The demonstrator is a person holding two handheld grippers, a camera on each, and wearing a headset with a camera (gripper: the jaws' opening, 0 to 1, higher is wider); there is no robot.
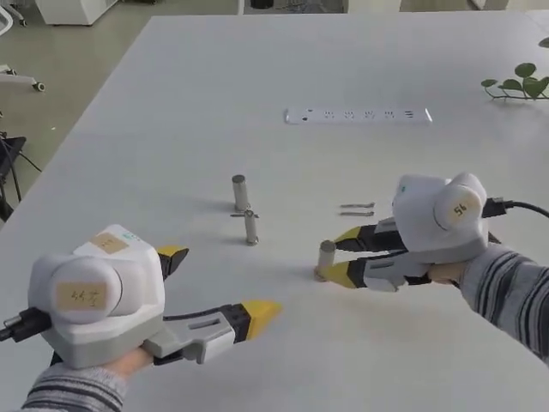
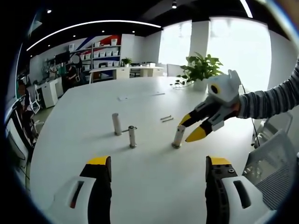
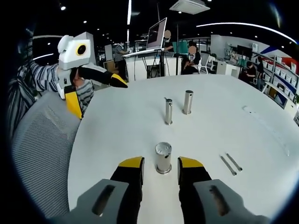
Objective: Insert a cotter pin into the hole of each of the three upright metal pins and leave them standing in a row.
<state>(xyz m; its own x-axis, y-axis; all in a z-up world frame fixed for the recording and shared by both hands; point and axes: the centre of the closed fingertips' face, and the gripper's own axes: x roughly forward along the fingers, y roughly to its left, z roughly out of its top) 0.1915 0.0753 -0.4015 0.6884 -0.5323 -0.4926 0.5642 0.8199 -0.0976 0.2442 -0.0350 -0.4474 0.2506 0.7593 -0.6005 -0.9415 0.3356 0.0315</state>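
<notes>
Three upright metal pins stand on the white table [image 1: 257, 86]. The far pin [image 1: 240, 192] is bare, and the middle pin [image 1: 250, 227] has a cotter pin [image 1: 243, 214] through its top. The near pin [image 1: 326, 259] [image 3: 163, 157] stands between the yellow tips of my right gripper [image 1: 337, 255] [image 3: 160, 164], which is open with a gap on each side of it. Two loose cotter pins [image 1: 357, 209] [image 3: 230, 163] lie just beyond that gripper. My left gripper [image 1: 219, 281] [image 2: 159, 161] is open and holds nothing, at the near left, short of the pins.
A white power strip [image 1: 358, 115] lies farther back on the table. A green plant [image 1: 519, 84] sits at the right edge. In the right gripper view a mesh chair [image 3: 42, 154] stands beside the table, and people sit at a desk behind.
</notes>
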